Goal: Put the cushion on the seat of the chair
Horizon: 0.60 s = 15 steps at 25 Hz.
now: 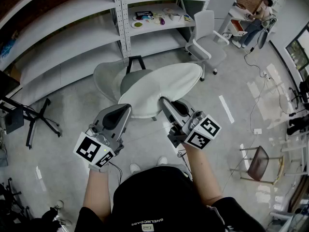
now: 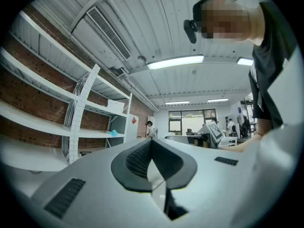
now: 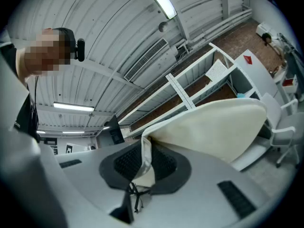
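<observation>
Right gripper (image 1: 164, 102): jaws clamped on the near edge of the cushion (image 1: 169, 86), a pale oval pad held tilted over the chair (image 1: 107, 77) and hiding its right side. Left gripper (image 1: 127, 109): jaws pressed together with nothing between them, at the chair's near side, just beside the cushion's edge.

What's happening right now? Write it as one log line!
left claw: shut, empty | right claw: shut on cushion edge | cushion: held tilted over chair
</observation>
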Tool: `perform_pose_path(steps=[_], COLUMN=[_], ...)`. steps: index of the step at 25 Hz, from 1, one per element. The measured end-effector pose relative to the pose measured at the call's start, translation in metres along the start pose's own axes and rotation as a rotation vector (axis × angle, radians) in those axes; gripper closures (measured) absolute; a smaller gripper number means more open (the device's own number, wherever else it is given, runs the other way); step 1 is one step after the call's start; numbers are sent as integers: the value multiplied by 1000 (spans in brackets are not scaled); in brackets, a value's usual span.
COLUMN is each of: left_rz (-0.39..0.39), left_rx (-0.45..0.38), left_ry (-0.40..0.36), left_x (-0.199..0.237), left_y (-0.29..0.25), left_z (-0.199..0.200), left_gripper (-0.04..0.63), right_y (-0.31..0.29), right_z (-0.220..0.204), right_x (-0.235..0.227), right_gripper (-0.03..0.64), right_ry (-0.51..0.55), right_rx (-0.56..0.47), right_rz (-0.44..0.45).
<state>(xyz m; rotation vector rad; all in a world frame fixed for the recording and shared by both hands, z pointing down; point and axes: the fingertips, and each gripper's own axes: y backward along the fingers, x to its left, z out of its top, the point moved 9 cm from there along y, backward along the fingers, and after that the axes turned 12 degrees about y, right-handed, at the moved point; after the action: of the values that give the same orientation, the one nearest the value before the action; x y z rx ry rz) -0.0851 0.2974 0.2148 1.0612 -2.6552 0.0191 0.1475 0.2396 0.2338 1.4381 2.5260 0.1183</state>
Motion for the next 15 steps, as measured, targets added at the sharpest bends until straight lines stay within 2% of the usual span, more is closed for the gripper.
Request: perform_pose_path(steps=[3, 6, 15], left_rz=[-42, -46, 77], left_rx=[-7, -13, 0], left_ry=[1, 20, -19], left_x=[-5, -9, -21], left_y=[-1, -4, -24], left_z=[2, 1, -14], left_gripper=[586, 586, 586], right_y=[1, 7, 28], right_z=[3, 4, 9], right_x=[1, 0, -20], right_gripper=[575, 575, 574], right_ry=[13, 23, 30], right_rx=[-3, -1, 40], right_rz=[9, 14, 40])
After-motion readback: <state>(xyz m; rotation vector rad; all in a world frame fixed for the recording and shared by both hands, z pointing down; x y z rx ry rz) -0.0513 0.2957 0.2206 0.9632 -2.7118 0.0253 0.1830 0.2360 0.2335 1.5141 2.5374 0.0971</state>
